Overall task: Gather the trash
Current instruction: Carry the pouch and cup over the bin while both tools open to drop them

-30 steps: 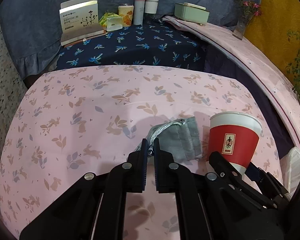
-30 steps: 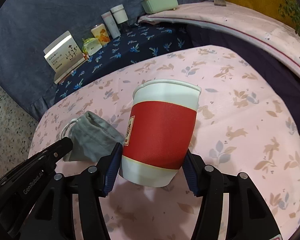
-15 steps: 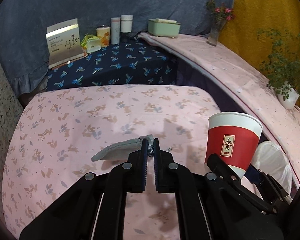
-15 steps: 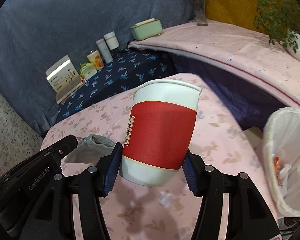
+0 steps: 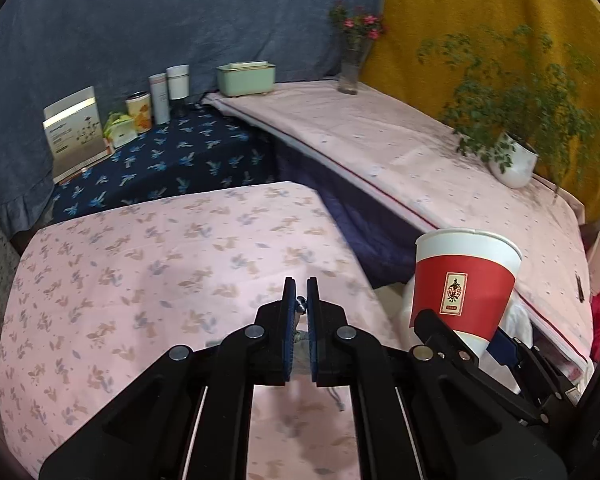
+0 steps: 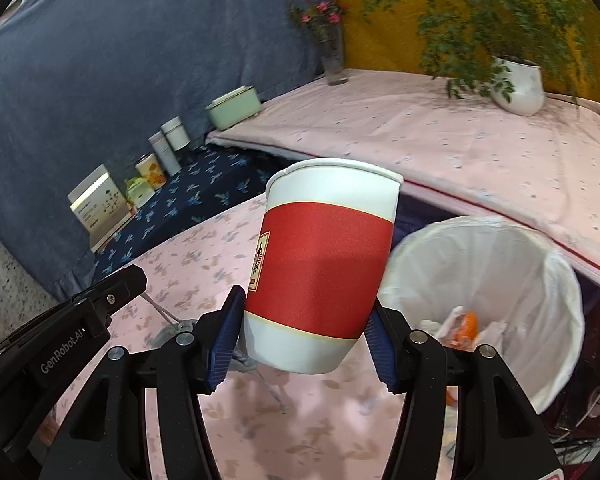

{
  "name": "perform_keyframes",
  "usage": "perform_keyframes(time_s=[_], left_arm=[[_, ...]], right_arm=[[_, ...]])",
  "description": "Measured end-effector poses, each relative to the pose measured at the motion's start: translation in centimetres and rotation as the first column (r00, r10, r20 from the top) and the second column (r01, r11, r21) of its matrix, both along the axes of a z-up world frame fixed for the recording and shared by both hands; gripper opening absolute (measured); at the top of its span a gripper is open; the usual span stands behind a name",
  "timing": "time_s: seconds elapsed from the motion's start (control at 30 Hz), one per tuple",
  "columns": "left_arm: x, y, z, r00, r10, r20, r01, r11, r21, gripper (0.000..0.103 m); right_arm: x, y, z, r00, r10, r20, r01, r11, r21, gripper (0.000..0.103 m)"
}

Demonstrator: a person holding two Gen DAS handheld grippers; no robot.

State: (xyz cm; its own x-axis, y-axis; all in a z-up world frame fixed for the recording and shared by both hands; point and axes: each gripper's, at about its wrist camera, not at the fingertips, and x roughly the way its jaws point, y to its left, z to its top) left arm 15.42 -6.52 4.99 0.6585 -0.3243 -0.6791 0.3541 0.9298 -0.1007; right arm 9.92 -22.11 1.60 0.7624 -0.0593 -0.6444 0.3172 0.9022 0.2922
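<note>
My right gripper (image 6: 300, 340) is shut on a red and white paper cup (image 6: 320, 272), held upright above the pink table edge; the cup also shows in the left wrist view (image 5: 460, 284). My left gripper (image 5: 301, 300) is shut on the drawstring of a grey cloth pouch (image 6: 172, 330), which hangs below the fingers and is mostly hidden in the left wrist view. A white-lined trash bin (image 6: 500, 280) stands to the right of the cup, with orange and white scraps inside.
The pink leaf-print table (image 5: 160, 260) lies below both grippers. Behind it a dark blue cloth (image 5: 172, 160) holds a booklet, cans and tubes. A long pink bench (image 5: 400, 152) carries a green box, a flower vase and a potted plant (image 5: 512, 160).
Both grippers have lifted and swung right with the cup and pouch. The pouch has left the table, and the trash bin has come fully into the right wrist view.
</note>
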Motion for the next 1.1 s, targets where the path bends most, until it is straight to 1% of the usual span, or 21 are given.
perform_keyframes(time_s=[0.33, 0.57, 0.83, 0.97, 1.03, 1.07, 1.1], left_arm=[[-3.8, -7.9, 1.1, 0.991, -0.135, 0.014, 0.135, 0.991, 0.009, 0.005], [-5.2, -12.4, 1.7, 0.978, -0.208, 0.019, 0.208, 0.978, 0.016, 0.005], [-5.8, -16.7, 2.7, 0.960, -0.278, 0.036, 0.277, 0.960, 0.025, 0.005], [-5.7, -17.9, 2.6, 0.952, -0.305, 0.030, 0.305, 0.952, 0.019, 0.006], [-5.5, -18.0, 2.4, 0.953, -0.301, 0.033, 0.301, 0.954, 0.014, 0.007], [-5.3, -18.0, 2.3, 0.954, -0.299, 0.027, 0.299, 0.954, 0.015, 0.011], [-5.1, -18.0, 2.0, 0.955, -0.296, 0.017, 0.296, 0.955, 0.019, 0.026]], right_arm=[[-5.3, -6.9, 0.3, 0.992, -0.123, 0.017, 0.122, 0.992, 0.009, 0.055], [-7.9, -10.6, -0.4, 0.982, -0.189, 0.007, 0.189, 0.982, 0.011, 0.055], [-9.2, -13.6, -1.3, 0.972, -0.233, -0.007, 0.233, 0.972, 0.023, 0.055], [-9.3, -14.4, -2.0, 0.970, -0.244, -0.018, 0.245, 0.969, 0.030, 0.055], [-9.1, -14.7, -2.3, 0.969, -0.245, -0.023, 0.245, 0.969, 0.034, 0.055], [-9.0, -14.7, -2.4, 0.969, -0.244, -0.025, 0.245, 0.969, 0.034, 0.055], [-8.9, -14.8, -2.6, 0.969, -0.244, -0.027, 0.245, 0.969, 0.034, 0.055]])
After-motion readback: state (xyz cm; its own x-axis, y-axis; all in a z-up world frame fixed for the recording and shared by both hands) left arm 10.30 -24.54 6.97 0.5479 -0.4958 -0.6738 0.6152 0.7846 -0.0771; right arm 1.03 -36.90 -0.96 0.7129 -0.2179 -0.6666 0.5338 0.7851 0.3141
